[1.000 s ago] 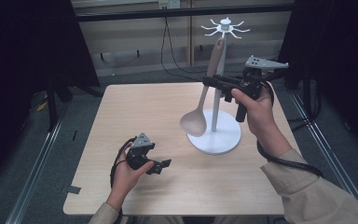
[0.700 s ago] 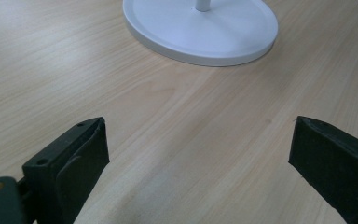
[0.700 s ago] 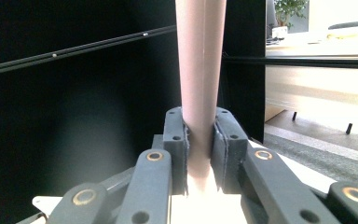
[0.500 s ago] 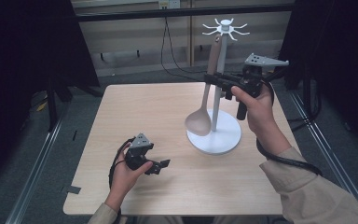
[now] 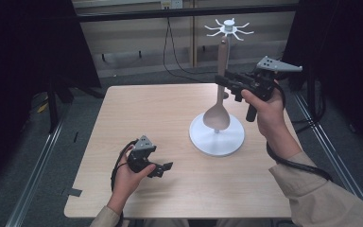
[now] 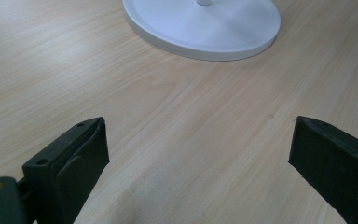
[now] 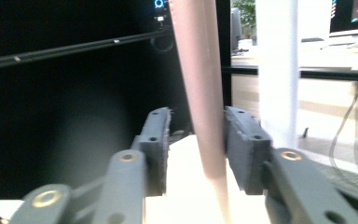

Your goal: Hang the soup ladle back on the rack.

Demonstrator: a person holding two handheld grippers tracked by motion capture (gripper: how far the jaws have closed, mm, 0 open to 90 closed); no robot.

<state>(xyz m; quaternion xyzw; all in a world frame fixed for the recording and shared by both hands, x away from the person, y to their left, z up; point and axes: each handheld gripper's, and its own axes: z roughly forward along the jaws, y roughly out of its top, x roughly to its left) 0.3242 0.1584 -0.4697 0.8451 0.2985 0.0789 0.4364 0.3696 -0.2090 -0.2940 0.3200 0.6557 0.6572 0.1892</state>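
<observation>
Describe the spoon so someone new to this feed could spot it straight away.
Find the white stand with the round base on the right half of the wooden table. The spoon hangs beside its pole, bowl down just above the base, its handle between the right gripper jaws. It is the only pinkish-beige item there.

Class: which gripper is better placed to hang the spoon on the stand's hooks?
Right. The right gripper already clamps the pale wooden spoon by the white hook stand; the left gripper sits open, low on the table.
</observation>
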